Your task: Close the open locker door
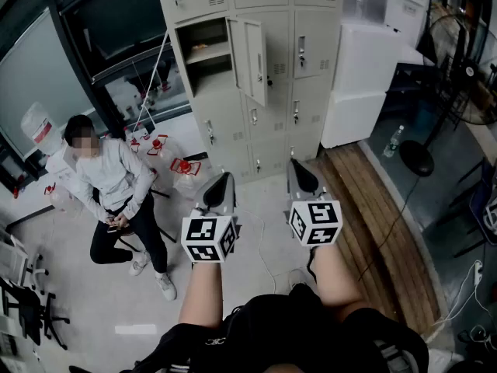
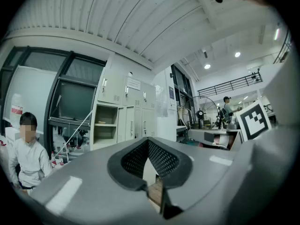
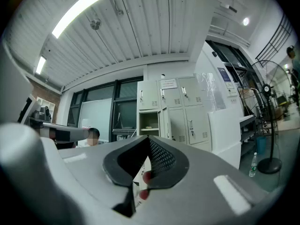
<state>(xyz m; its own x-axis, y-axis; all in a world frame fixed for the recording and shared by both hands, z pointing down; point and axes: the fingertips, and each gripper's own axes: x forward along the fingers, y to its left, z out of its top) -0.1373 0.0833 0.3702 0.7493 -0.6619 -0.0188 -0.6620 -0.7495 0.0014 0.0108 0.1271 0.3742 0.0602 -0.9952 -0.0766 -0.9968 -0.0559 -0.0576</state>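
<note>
- Locker bank (image 1: 303, 68) stands at 12 o'clock, well apart from you. You're on the approach step.
- Open locker door (image 1: 252, 57) is swung out, upper row, 12 o'clock.
- Left gripper (image 1: 220, 183), right gripper (image 1: 301, 174): fingers pressed together, holding nothing. Next, step in and push the door flat.

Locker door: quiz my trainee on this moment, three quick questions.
1. True or false: neither gripper touches the open cream metal locker door.
2. In the head view, the seated person in a white top is: A left of the locker bank, B right of it, C out of view.
3. Fill in: the jaws of the left gripper and right gripper are ___.
Key: 1 true; 2 A; 3 shut, holding nothing.
</note>
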